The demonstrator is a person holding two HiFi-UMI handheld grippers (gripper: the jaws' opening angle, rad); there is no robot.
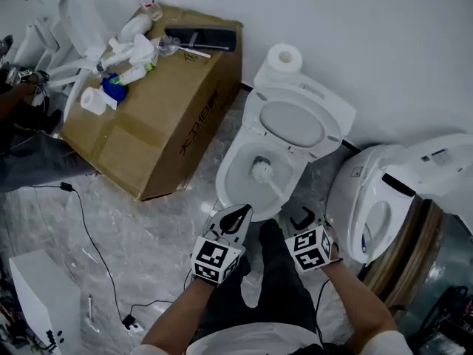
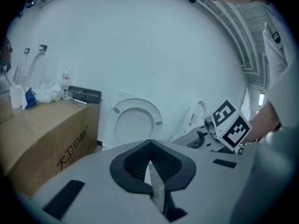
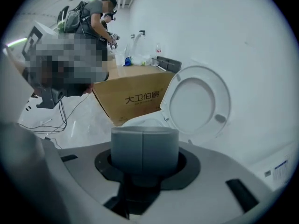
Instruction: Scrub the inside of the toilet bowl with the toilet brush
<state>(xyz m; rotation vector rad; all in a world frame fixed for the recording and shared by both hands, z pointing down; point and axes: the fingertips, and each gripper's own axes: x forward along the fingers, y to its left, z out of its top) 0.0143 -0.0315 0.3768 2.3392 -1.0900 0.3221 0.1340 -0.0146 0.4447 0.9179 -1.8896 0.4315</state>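
The white toilet [image 1: 230,180] stands with seat and lid [image 1: 294,122] raised against the wall. A white toilet brush [image 1: 261,171] has its head down inside the bowl, and its handle slants back toward my right gripper [image 1: 300,219]. That gripper is over the bowl's front rim and is shut on the handle. In the right gripper view a thick grey handle end [image 3: 145,148] fills the jaws and hides the rest of the brush. My left gripper [image 1: 239,214] hovers just left of it at the rim, shut and holding nothing. The left gripper view shows the lid [image 2: 134,122].
A large cardboard box [image 1: 162,117] left of the toilet carries bottles, tissue and a black case. A paper roll [image 1: 284,58] sits on the tank. A second toilet [image 1: 380,198] stands close on the right. Cables [image 1: 89,235] cross the plastic-covered floor. People [image 3: 100,17] stand beyond the box.
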